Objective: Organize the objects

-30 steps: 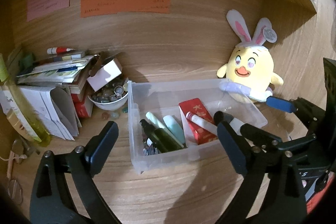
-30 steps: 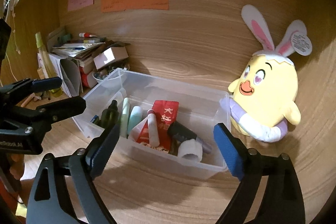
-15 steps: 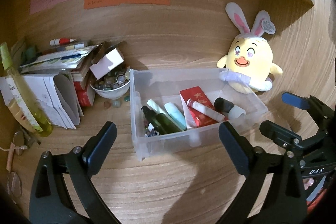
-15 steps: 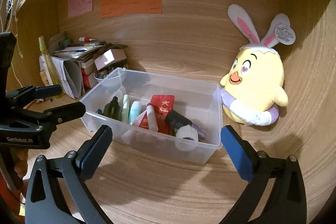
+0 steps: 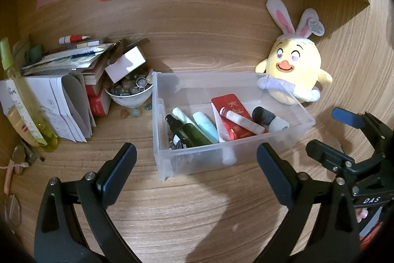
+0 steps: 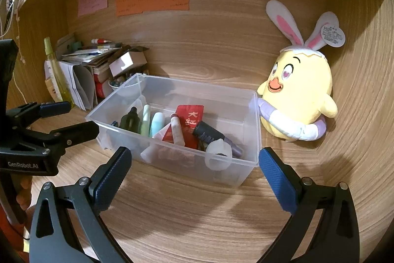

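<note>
Backed off from the clear plastic bin, the right gripper has just spread its jaws wide, with nothing between them. Bottles and tubes lie jumbled inside, labels unreadable. Left gripper gapes empty too. Yellow bunny-eared plush chick touches the bin's far corner; stacked papers crowd its left.

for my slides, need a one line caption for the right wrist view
Open right gripper hovering before a clear bin of toiletries, plush chick beside it.
</note>
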Available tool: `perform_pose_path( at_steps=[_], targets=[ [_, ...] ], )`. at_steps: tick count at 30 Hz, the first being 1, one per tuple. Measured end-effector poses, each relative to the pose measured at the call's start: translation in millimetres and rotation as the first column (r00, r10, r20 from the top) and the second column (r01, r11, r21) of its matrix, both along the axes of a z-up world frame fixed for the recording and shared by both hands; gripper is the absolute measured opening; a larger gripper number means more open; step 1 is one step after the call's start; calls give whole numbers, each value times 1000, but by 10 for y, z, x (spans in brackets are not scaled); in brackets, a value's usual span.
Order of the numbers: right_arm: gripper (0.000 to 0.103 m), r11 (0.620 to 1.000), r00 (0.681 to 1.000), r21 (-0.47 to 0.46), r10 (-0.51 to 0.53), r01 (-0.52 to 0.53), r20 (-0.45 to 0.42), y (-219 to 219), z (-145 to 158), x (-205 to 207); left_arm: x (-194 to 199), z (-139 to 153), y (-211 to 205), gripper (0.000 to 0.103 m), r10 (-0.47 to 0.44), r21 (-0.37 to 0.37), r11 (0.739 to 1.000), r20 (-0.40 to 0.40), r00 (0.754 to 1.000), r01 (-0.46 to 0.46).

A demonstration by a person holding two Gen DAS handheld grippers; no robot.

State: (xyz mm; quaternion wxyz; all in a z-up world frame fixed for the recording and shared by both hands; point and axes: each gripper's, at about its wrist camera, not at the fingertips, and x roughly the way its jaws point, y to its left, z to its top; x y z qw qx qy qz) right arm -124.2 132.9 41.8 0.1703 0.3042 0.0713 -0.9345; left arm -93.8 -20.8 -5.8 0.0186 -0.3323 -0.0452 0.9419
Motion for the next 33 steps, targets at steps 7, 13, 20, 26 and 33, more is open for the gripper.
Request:
perform_pose_path(
  at_steps=[7, 13, 20, 26, 33],
  targets=[
    [103, 1000, 1000, -5, 0, 0, 0, 16, 4, -9, -1, 1, -5, 99, -1, 2, 1000, 1, 1000, 1],
    [103, 1000, 1000, -16, -1, 2, 9, 31, -3, -23, 6, 8, 14, 99, -4, -3, 1000, -2, 1000, 4],
    [103, 1000, 1000, -22, -1, 1, 10, 44, 4, -29, 14, 19, 43, 99, -9, -16, 1000, -7, 1000, 9],
    [103, 1000, 1000, -26, -2, 2, 9, 46, 12, -21, 16, 27, 55, 99, -11, -19, 1000, -8, 1000, 11],
    [103, 1000, 1000, -25, -4, 4, 10, 47, 3, -17, 48, 71, 88, 99, -23, -33, 999, -33, 999, 22]
  ],
)
